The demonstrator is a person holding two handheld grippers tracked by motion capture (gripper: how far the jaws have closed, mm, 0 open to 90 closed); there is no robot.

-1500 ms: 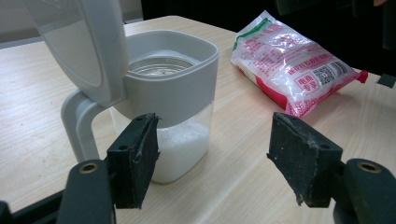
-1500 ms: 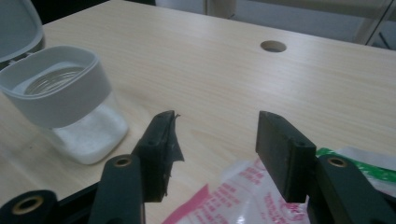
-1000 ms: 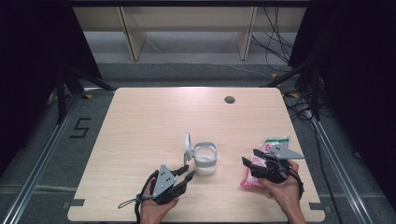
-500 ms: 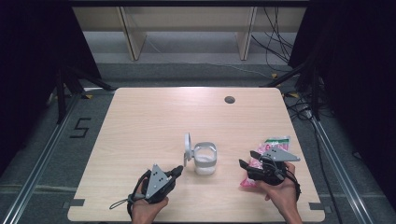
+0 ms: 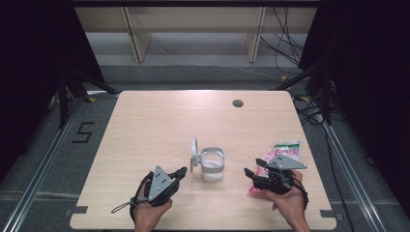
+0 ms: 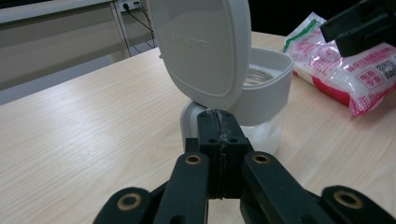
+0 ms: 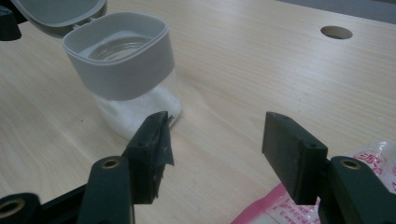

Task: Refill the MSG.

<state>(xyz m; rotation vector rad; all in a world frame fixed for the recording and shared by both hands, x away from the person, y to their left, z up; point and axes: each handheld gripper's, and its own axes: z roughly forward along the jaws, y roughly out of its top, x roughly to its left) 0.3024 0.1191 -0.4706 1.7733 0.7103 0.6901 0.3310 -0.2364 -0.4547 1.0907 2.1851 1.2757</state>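
Gaping tool (image 7: pixel 215 144) near lidded jar (image 7: pixel 123 70)

A matt white plastic lid (image 6: pixel 201 46) tops the clear jar (image 7: pixel 140 100); glossy plastic bag (image 6: pixel 348 70), pale wood table (image 5: pixel 154 125).

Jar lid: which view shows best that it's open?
Left gripper view: the lid stands upright and close, hinged behind the jar rim. The high view shows it small and edge-on; the right gripper view catches just a corner at top left.
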